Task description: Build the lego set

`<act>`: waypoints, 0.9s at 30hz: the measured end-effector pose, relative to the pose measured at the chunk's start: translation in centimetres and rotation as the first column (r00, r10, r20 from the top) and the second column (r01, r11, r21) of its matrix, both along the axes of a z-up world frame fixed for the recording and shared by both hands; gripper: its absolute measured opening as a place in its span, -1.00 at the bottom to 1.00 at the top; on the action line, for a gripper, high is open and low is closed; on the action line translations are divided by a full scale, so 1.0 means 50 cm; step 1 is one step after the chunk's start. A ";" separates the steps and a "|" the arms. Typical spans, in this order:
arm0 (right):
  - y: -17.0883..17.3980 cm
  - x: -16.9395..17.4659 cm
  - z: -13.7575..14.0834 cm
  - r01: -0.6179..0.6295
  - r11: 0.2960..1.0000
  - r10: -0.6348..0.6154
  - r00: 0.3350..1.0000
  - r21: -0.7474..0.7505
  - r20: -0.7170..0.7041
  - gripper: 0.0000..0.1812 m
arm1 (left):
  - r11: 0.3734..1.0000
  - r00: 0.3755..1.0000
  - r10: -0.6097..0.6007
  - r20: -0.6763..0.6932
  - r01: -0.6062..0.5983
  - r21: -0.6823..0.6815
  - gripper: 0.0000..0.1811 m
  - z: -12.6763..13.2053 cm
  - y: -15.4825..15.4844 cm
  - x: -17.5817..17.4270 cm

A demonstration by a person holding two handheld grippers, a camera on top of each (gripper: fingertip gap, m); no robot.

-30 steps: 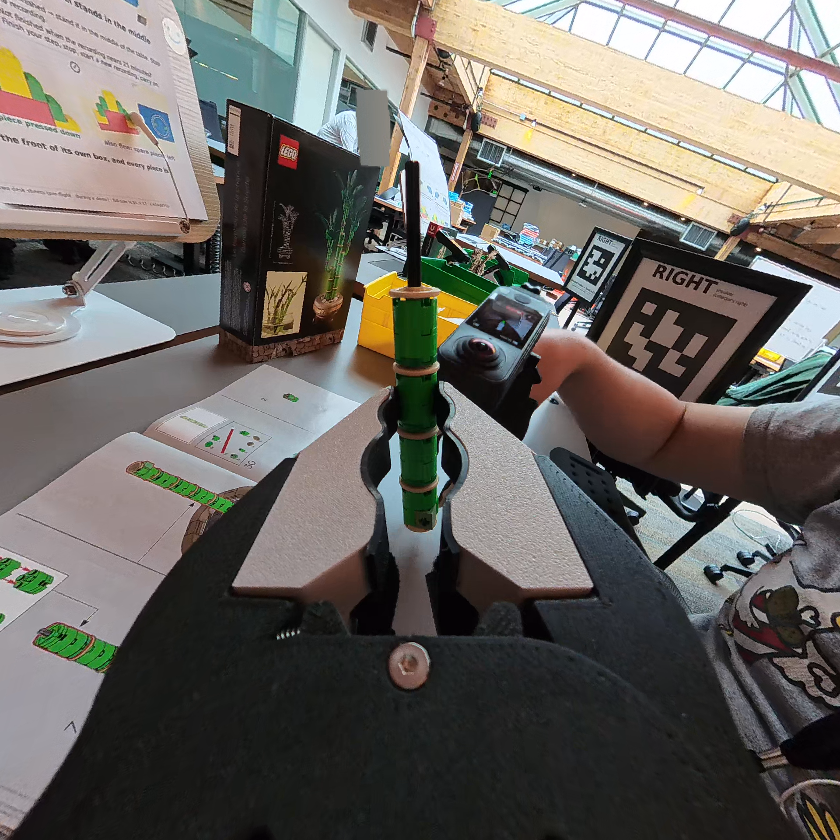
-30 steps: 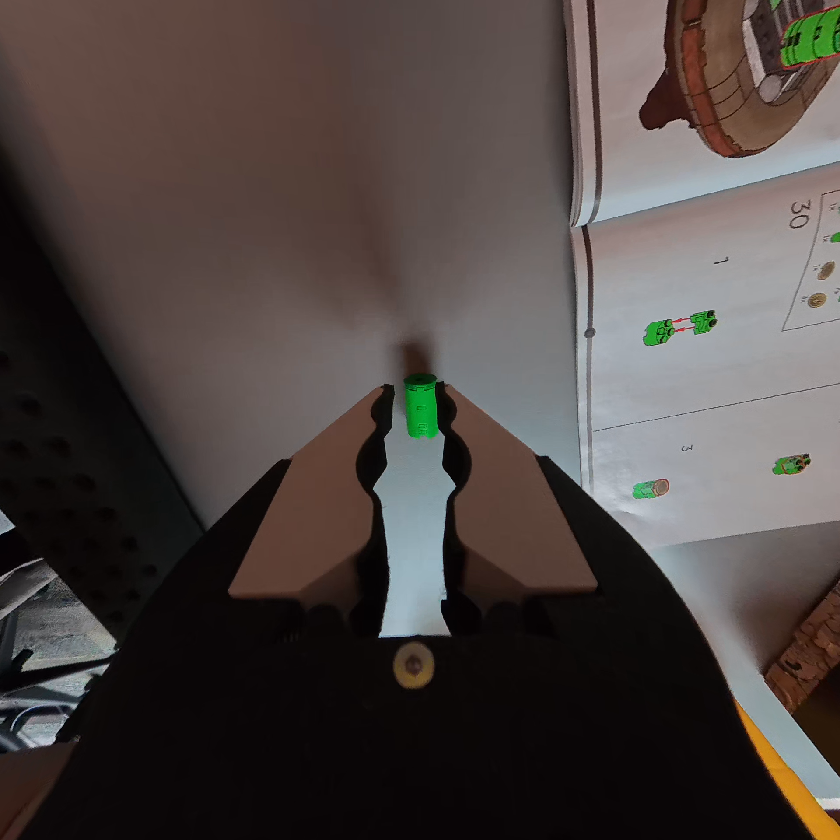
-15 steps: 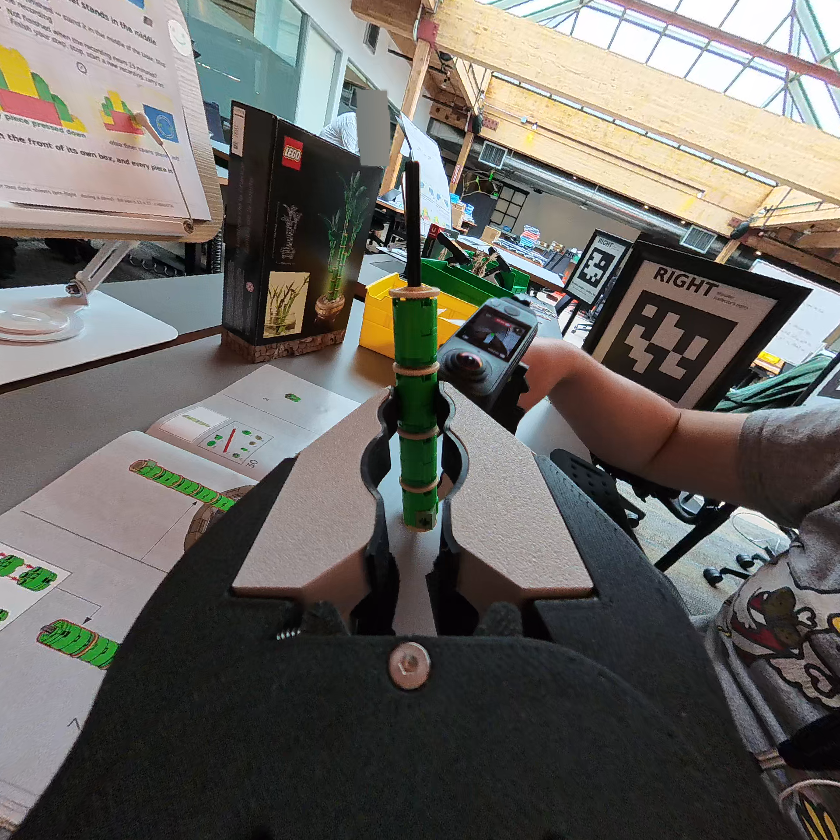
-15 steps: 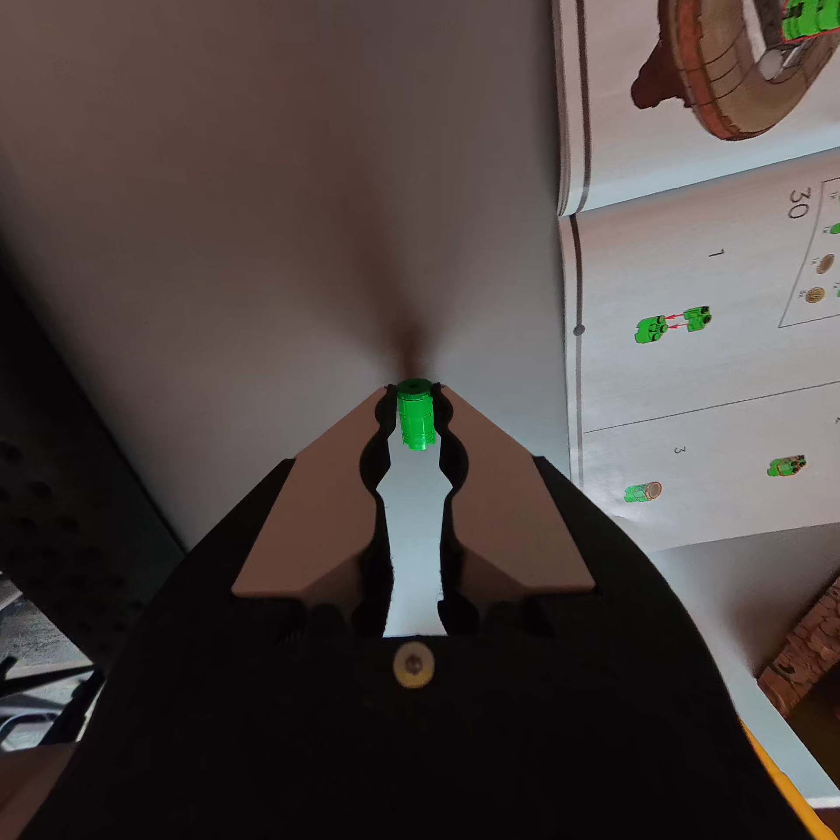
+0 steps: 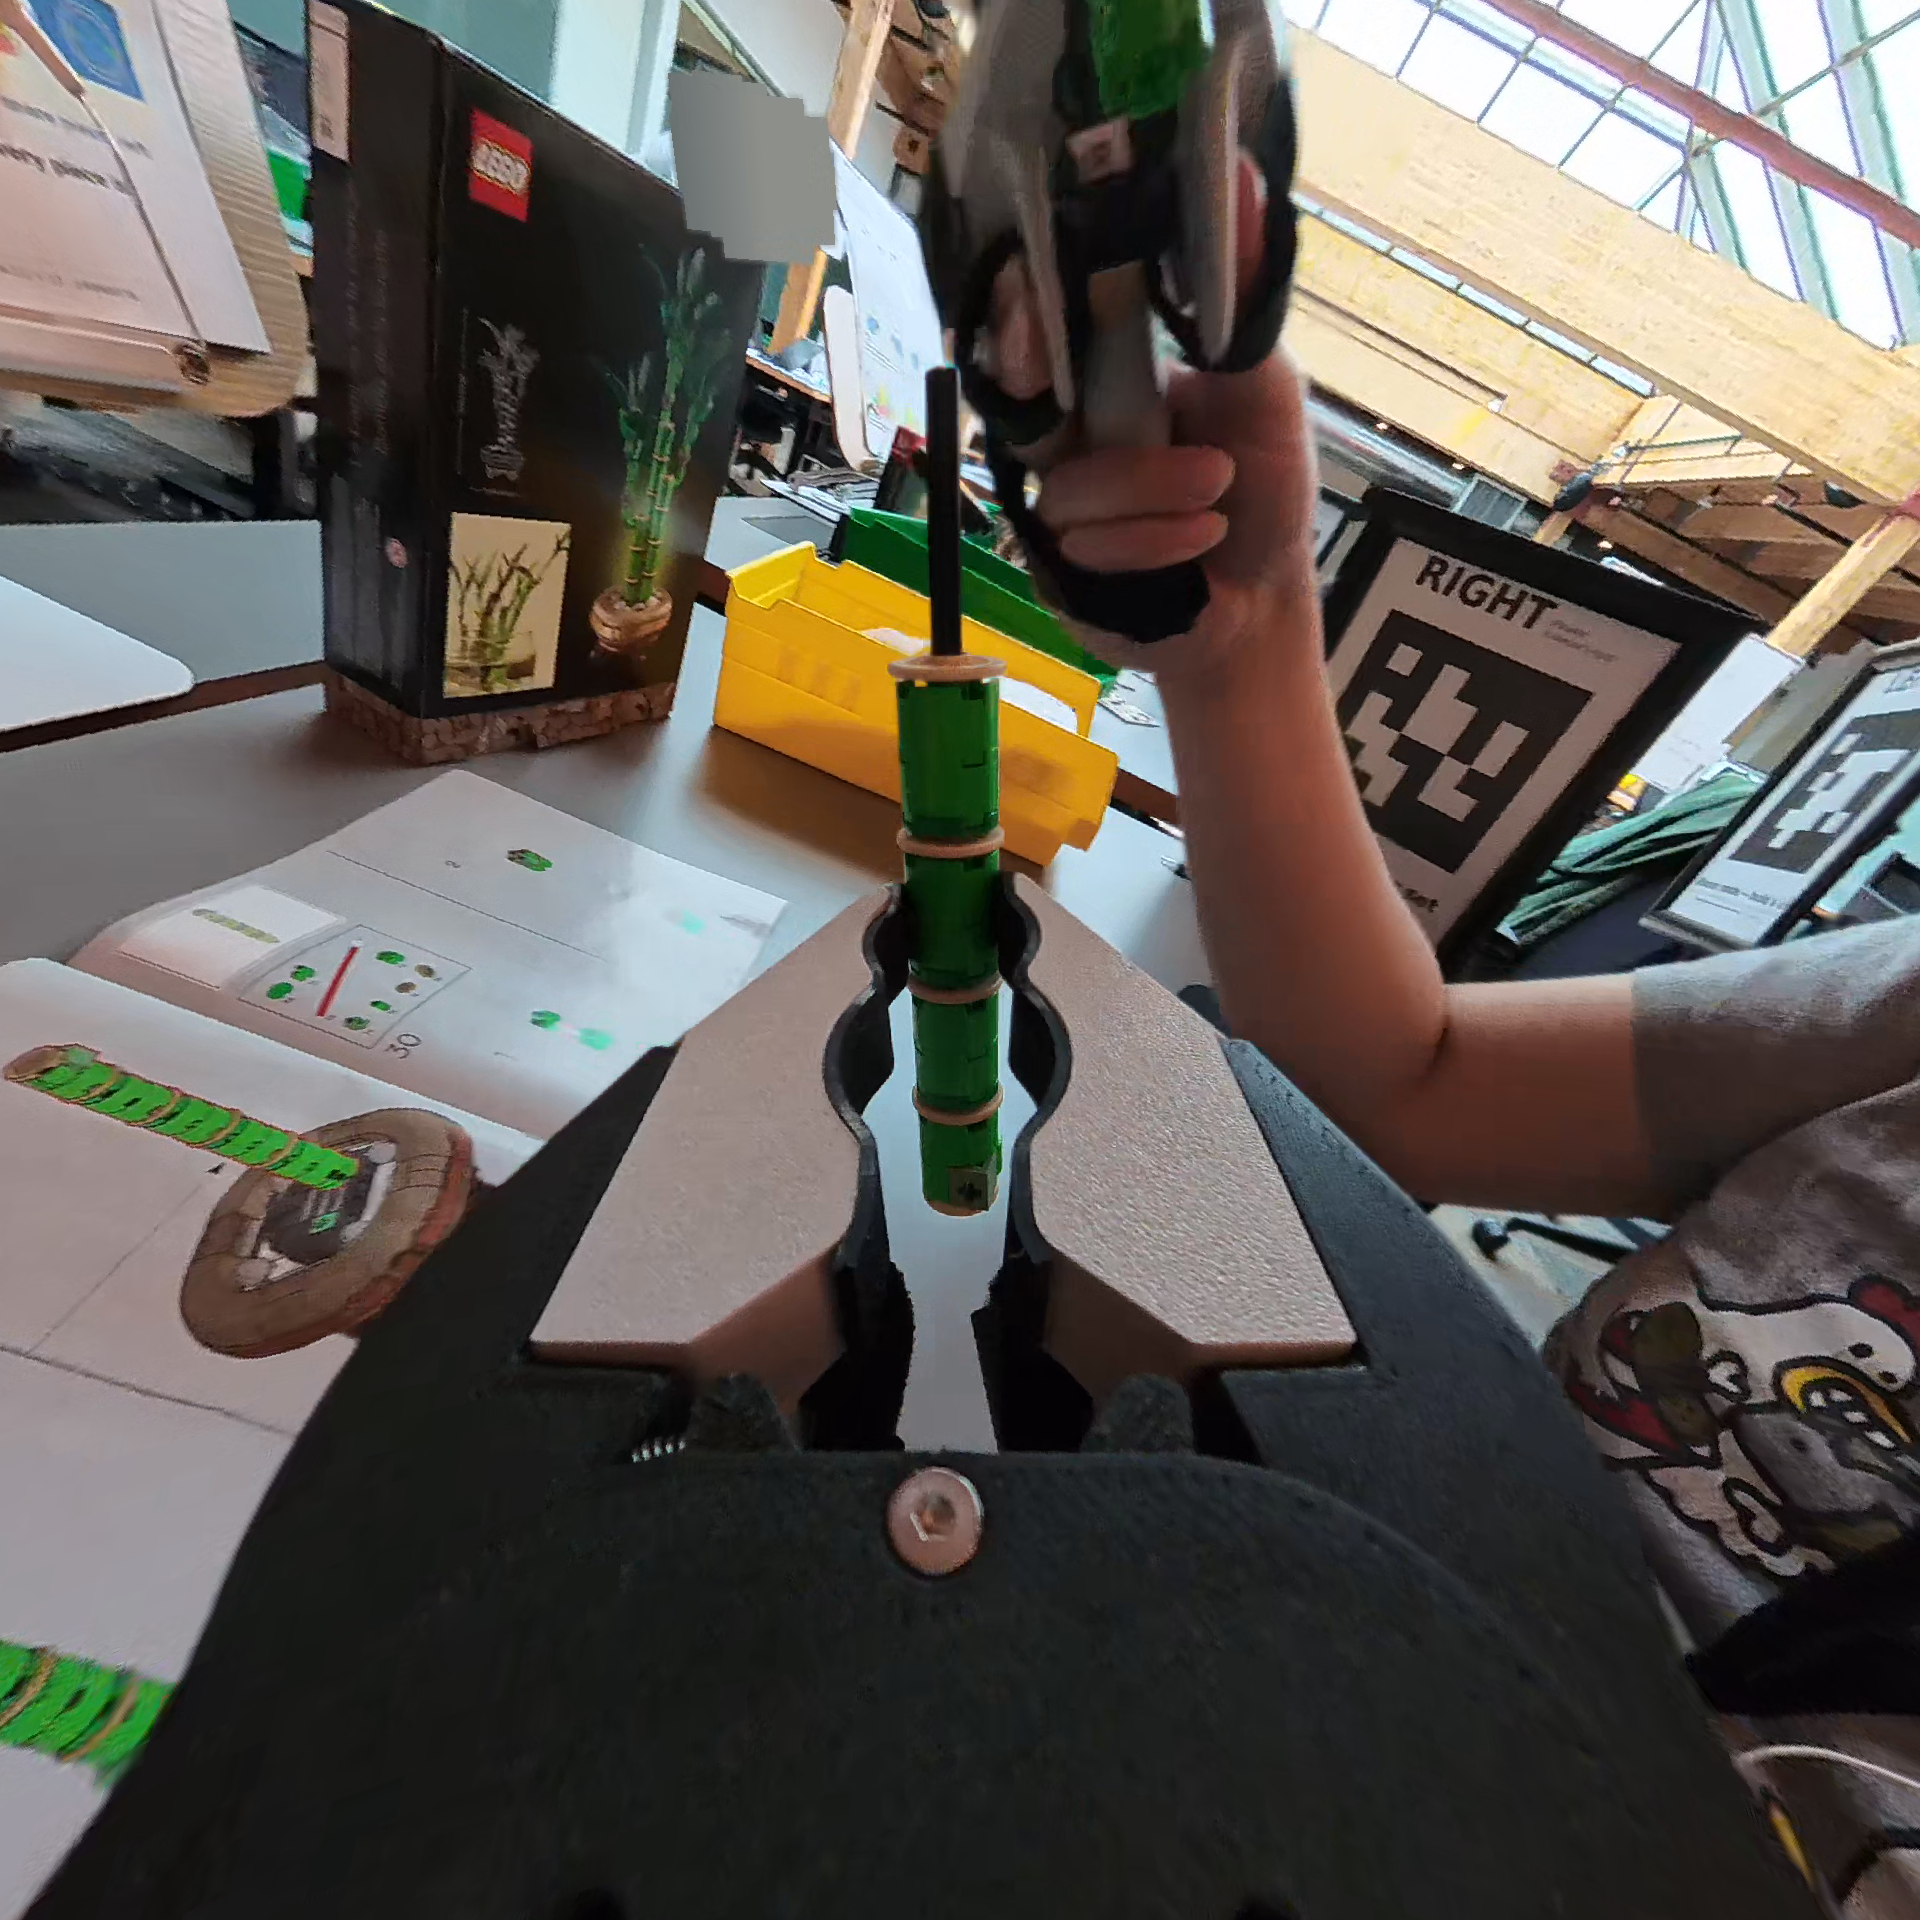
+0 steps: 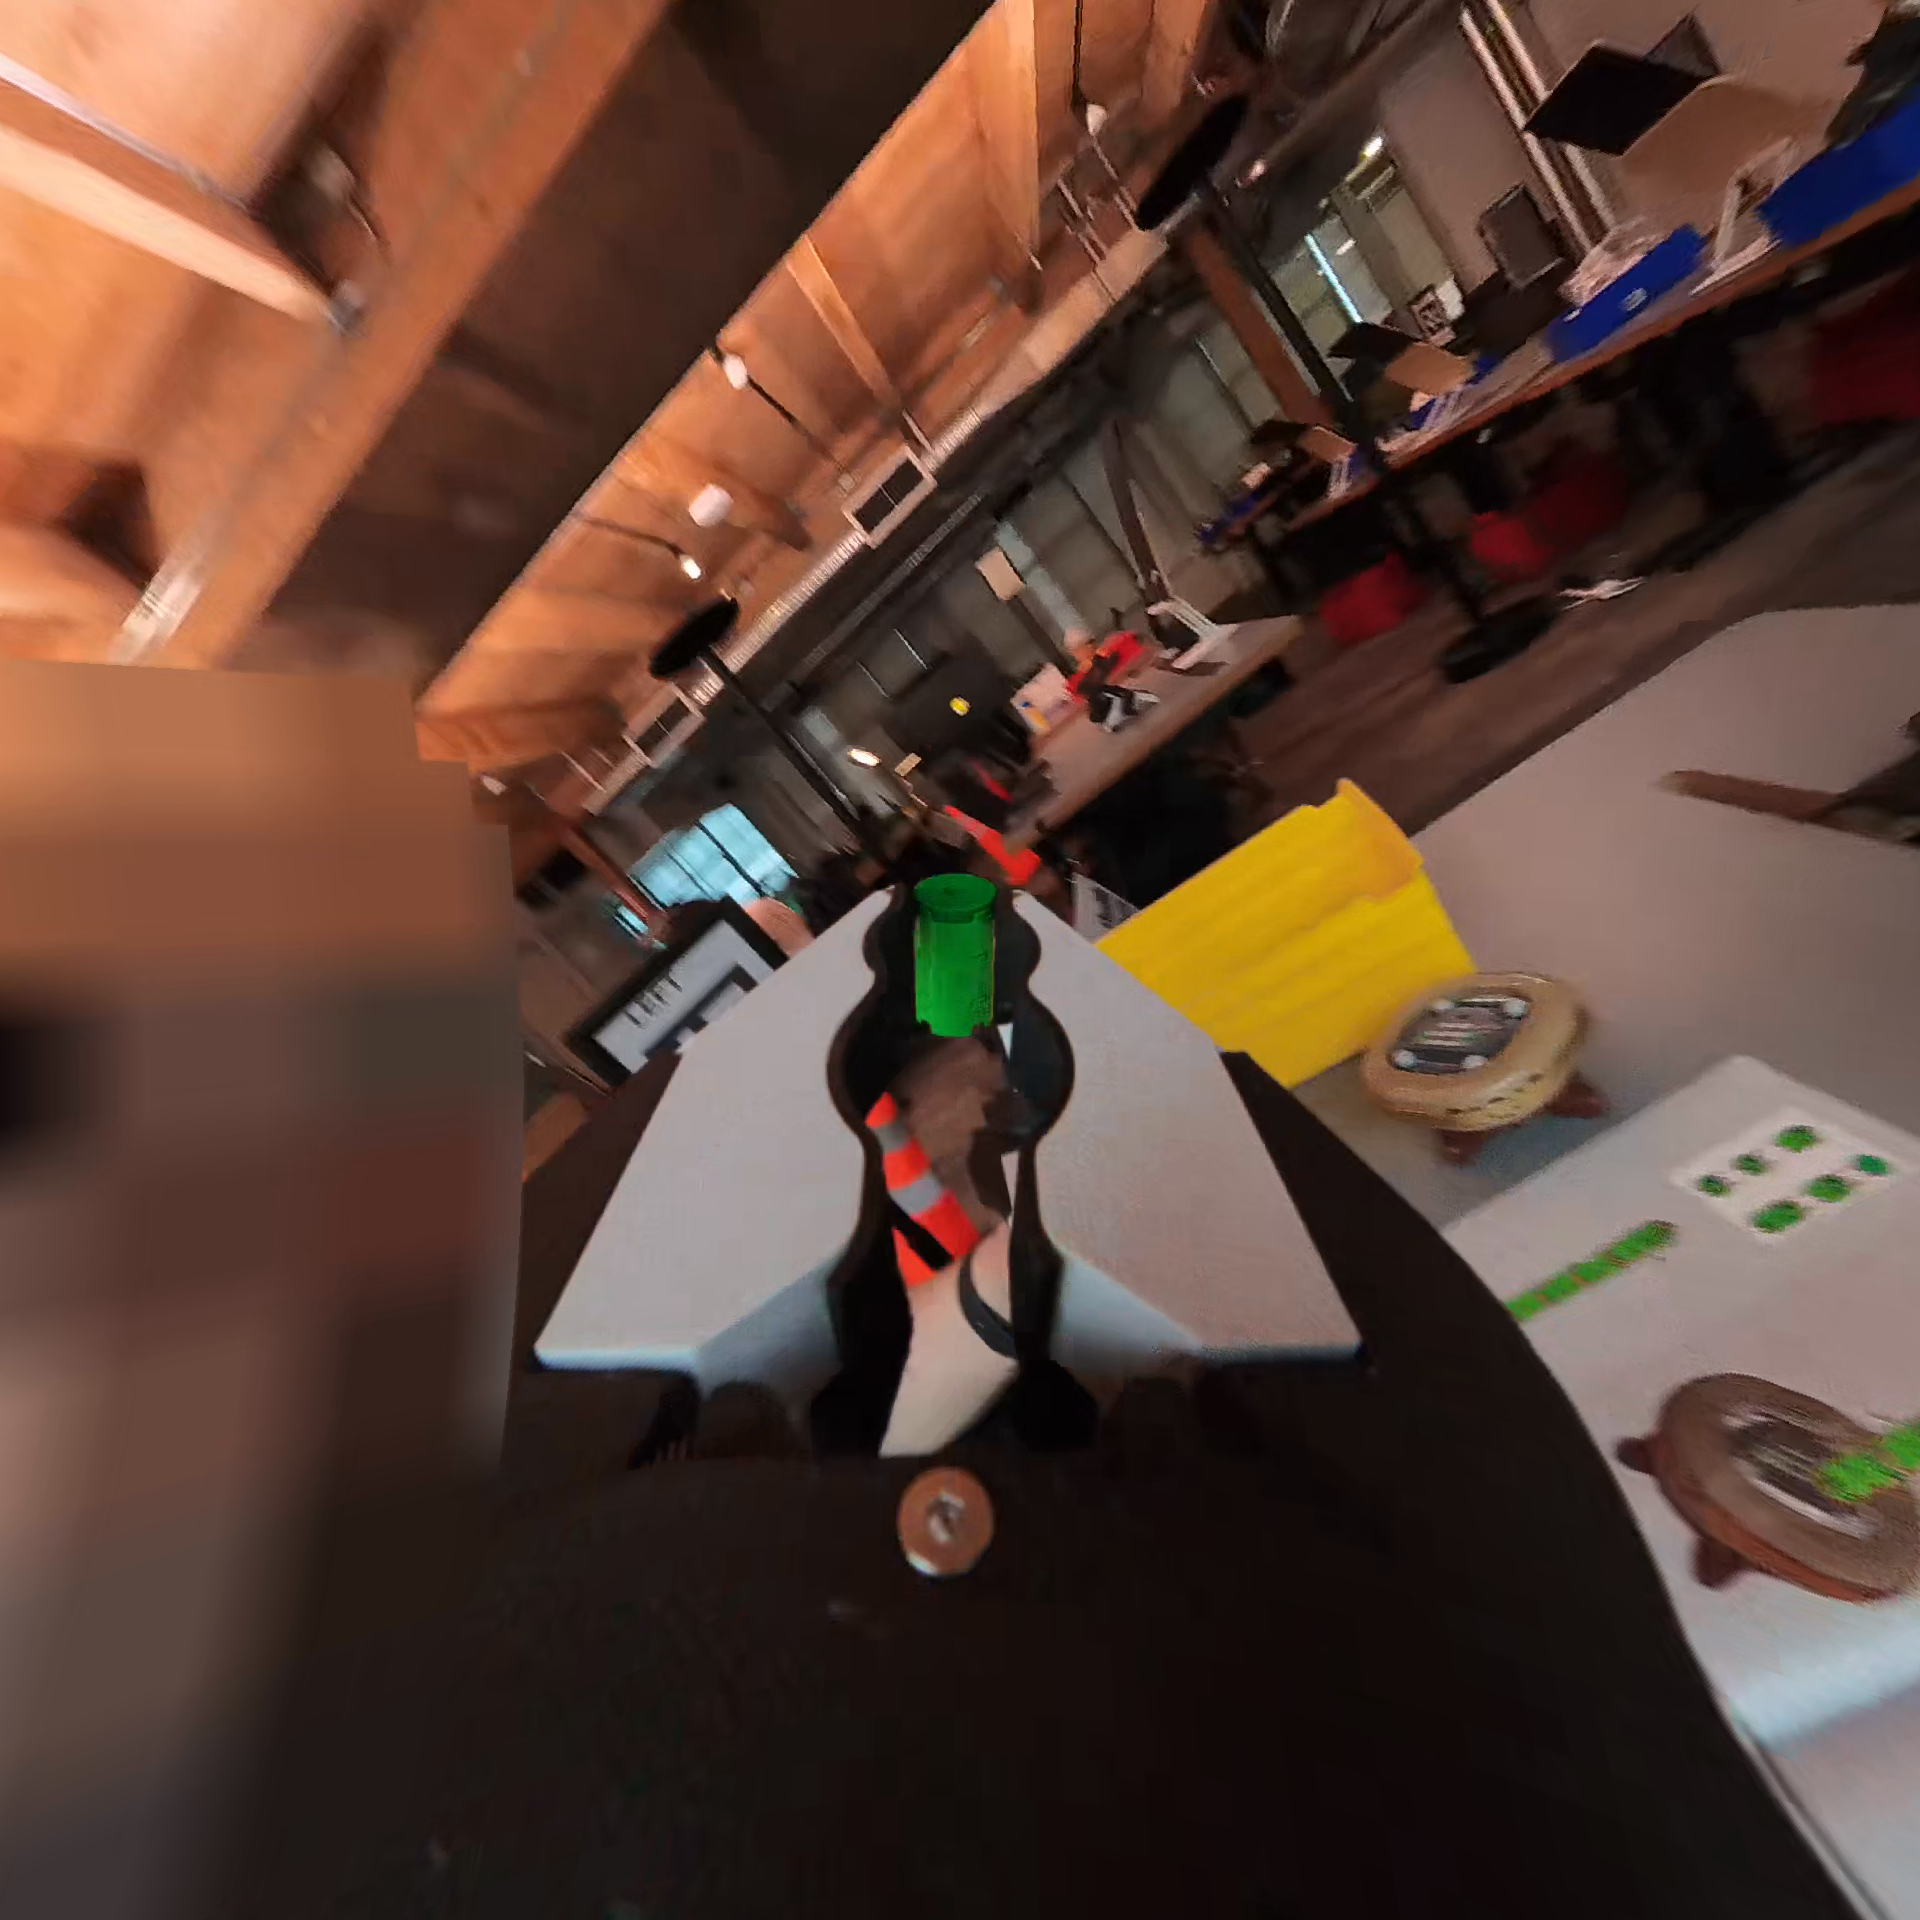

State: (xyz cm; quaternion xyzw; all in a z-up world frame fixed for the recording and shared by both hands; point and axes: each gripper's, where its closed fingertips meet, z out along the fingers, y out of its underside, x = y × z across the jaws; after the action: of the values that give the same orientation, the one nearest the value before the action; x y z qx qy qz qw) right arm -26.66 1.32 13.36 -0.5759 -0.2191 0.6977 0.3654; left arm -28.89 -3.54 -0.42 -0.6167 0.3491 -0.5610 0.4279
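My left gripper (image 5: 951, 914) is shut on a green bamboo stalk (image 5: 951, 821) made of stacked green pieces and tan rings, held upright, with a black axle (image 5: 943, 509) sticking out of its top. My right gripper (image 6: 954, 914) is shut on a small green cylinder piece (image 6: 953, 956) at its fingertips. In the left wrist view the right gripper (image 5: 1112, 156) is raised high above the stalk, held by a hand (image 5: 1153, 499). A round brown pot base (image 6: 1475, 1049) stands on the table.
An open instruction booklet (image 5: 312, 1039) lies on the grey table (image 5: 208, 790). A black set box (image 5: 499, 416) stands behind it, with a yellow bin (image 5: 831, 665) and a green bin (image 5: 894, 540) beside it. Black-and-white marker signs (image 5: 1475, 769) stand at the right. Across from one pair of fingers to the other is roughly 15 cm.
My right gripper has lifted off the table with the green cylinder and swung up above the stalk; its view now faces the room. My left gripper still holds the stalk upright.
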 end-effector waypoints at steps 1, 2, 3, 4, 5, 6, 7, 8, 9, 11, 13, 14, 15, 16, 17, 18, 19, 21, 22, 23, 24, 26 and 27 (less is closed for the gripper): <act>0.009 -0.007 -0.012 -0.035 0.997 0.032 0.999 -0.074 -0.040 -0.86 | 1.000 1.000 -0.023 0.012 0.023 -0.009 -0.84 0.004 -0.009 0.006; 0.011 -0.017 -0.025 -0.101 0.985 0.091 0.993 -0.142 -0.073 -0.86 | 0.999 0.999 -0.043 0.024 0.043 -0.017 -0.84 0.008 -0.018 0.010; 0.007 -0.024 -0.033 -0.176 0.965 0.154 0.980 -0.193 -0.124 -0.86 | 0.998 0.997 -0.062 0.036 0.063 -0.025 -0.84 0.014 -0.026 0.013; 0.011 -0.031 -0.043 -0.223 0.943 0.184 0.968 -0.247 -0.171 -0.86 | 0.996 0.996 -0.078 0.048 0.079 -0.032 -0.84 0.019 -0.032 0.015; 0.018 -0.035 -0.051 -0.253 0.923 0.194 0.957 -0.291 -0.217 -0.86 | 0.995 0.995 -0.085 0.057 0.087 -0.039 -0.84 0.022 -0.035 0.015; 0.025 -0.039 -0.059 -0.284 0.901 0.202 0.943 -0.329 -0.263 -0.85 | 0.995 0.994 -0.086 0.064 0.090 -0.048 -0.84 0.024 -0.035 0.014; 0.031 -0.042 -0.065 -0.323 0.875 0.213 0.926 -0.361 -0.312 -0.85 | 0.994 0.994 -0.085 0.068 0.089 -0.058 -0.84 0.025 -0.034 0.012; 0.037 -0.045 -0.072 -0.359 0.847 0.218 0.907 -0.393 -0.360 -0.86 | 0.994 0.994 -0.081 0.073 0.086 -0.069 -0.84 0.024 -0.031 0.010; 0.042 -0.048 -0.078 -0.391 0.821 0.220 0.889 -0.417 -0.402 -0.86 | 0.993 0.994 -0.076 0.076 0.082 -0.083 -0.84 0.023 -0.027 0.007; 0.052 -0.051 -0.089 -0.447 0.772 0.215 0.853 -0.452 -0.476 -0.86 | 0.990 0.994 -0.071 0.088 0.081 -0.115 -0.84 0.020 -0.019 0.002; 0.064 -0.049 -0.095 -0.485 0.730 0.186 0.819 -0.482 -0.543 -0.86 | 0.988 0.995 -0.056 0.086 0.068 -0.141 -0.84 0.015 -0.010 -0.003; 0.069 -0.052 -0.101 -0.485 0.720 0.171 0.818 -0.497 -0.550 -0.86 | 0.988 0.997 -0.044 0.070 0.054 -0.144 -0.84 0.009 -0.005 -0.004; 0.072 -0.056 -0.109 -0.478 0.715 0.160 0.822 -0.510 -0.546 -0.86 | 0.989 0.998 -0.033 0.050 0.040 -0.143 -0.84 0.003 0.000 -0.006; 0.075 -0.060 -0.115 -0.473 0.709 0.151 0.827 -0.523 -0.542 -0.86 | 0.989 0.999 -0.025 0.033 0.030 -0.142 -0.84 -0.002 0.002 -0.007; 0.077 -0.062 -0.119 -0.473 0.702 0.147 0.827 -0.532 -0.542 -0.86 | 0.989 0.999 -0.022 0.024 0.026 -0.144 -0.84 -0.004 0.004 -0.007; 0.078 -0.065 -0.123 -0.470 0.698 0.143 0.831 -0.540 -0.538 -0.86 | 0.988 0.999 -0.026 0.024 0.029 -0.154 -0.84 -0.004 0.003 -0.008; 0.078 -0.070 -0.129 -0.457 0.704 0.146 0.842 -0.544 -0.519 -0.85 | 0.985 0.999 -0.035 0.029 0.039 -0.169 -0.84 -0.004 0.002 -0.008; 0.080 -0.077 -0.141 -0.404 0.732 0.139 0.877 -0.549 -0.460 -0.86 | 0.973 0.996 -0.065 0.059 0.076 -0.220 -0.84 -0.001 -0.003 -0.009; 0.082 -0.079 -0.145 -0.377 0.745 0.132 0.892 -0.550 -0.433 -0.86 | 0.962 0.993 -0.082 0.079 0.100 -0.253 -0.84 0.000 -0.006 -0.009; 0.082 -0.080 -0.148 -0.358 0.757 0.130 0.902 -0.546 -0.411 -0.86 | 0.950 0.991 -0.096 0.095 0.119 -0.288 -0.84 -0.001 -0.006 -0.009; 0.082 -0.080 -0.148 -0.350 0.762 0.129 0.907 -0.545 -0.401 -0.86 | 0.940 0.989 -0.103 0.110 0.133 -0.315 -0.84 -0.002 -0.006 -0.010; 0.083 -0.079 -0.150 -0.350 0.757 0.126 0.907 -0.553 -0.402 -0.86 | 0.924 0.986 -0.111 0.128 0.150 -0.352 -0.84 -0.006 -0.004 -0.010; 0.085 -0.079 -0.154 -0.343 0.753 0.118 0.910 -0.561 -0.398 -0.86 | 0.920 0.986 -0.112 0.128 0.151 -0.361 -0.84 -0.008 -0.002 -0.010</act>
State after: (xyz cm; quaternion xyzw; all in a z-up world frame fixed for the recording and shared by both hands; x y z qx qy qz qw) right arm -30.64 5.57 5.66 -0.5029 0.0179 0.8587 0.0975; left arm -29.40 -3.66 -0.83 -0.6311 0.2551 -0.6756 0.2833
